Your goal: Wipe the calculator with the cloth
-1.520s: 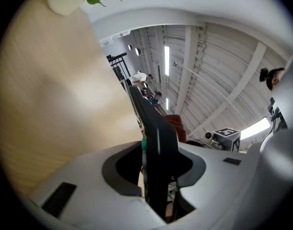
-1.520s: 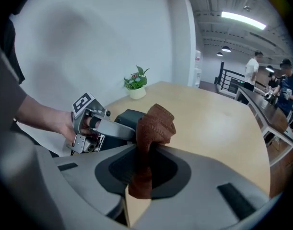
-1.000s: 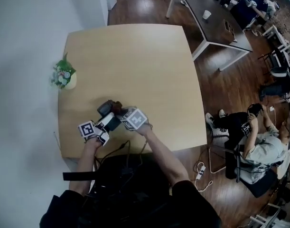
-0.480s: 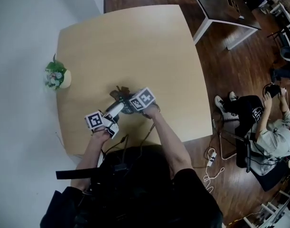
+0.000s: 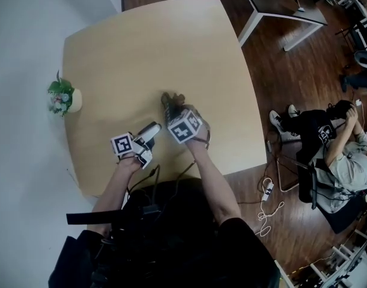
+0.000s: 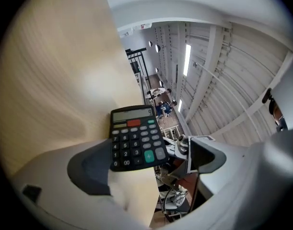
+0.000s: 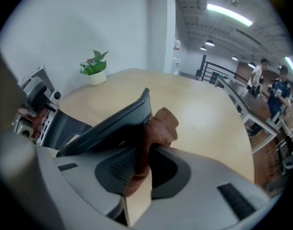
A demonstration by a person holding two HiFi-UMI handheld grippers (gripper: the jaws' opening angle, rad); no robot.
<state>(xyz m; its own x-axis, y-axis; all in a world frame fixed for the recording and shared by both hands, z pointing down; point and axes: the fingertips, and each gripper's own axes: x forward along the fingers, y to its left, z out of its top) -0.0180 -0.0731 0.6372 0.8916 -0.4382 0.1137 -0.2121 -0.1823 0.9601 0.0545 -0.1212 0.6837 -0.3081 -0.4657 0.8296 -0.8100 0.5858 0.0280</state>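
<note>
Brown cloth (image 7: 161, 124) nipped in right gripper (image 7: 145, 157); left gripper (image 6: 151, 155) gaping, calculator (image 6: 135, 137) loose in its gap.
Right jaws nearly together on a cloth fold, with the bunch left proud, I reckon for rubbing. Left jaws at full spread, neither pad pressing. Calculator faces keys-on to that gripper and looks tipped up off the table (image 5: 171, 47); I can't tell what props it. Near table edge runs close under both grippers. Broad bare top beyond, only a potted plant (image 5: 62, 96) at the left rim.

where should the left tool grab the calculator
Probably its two long side edges, at the lower key rows, approached from where the left tool sits: the calculator is a flat slab, its sides facing the open jaws, display clear.
</note>
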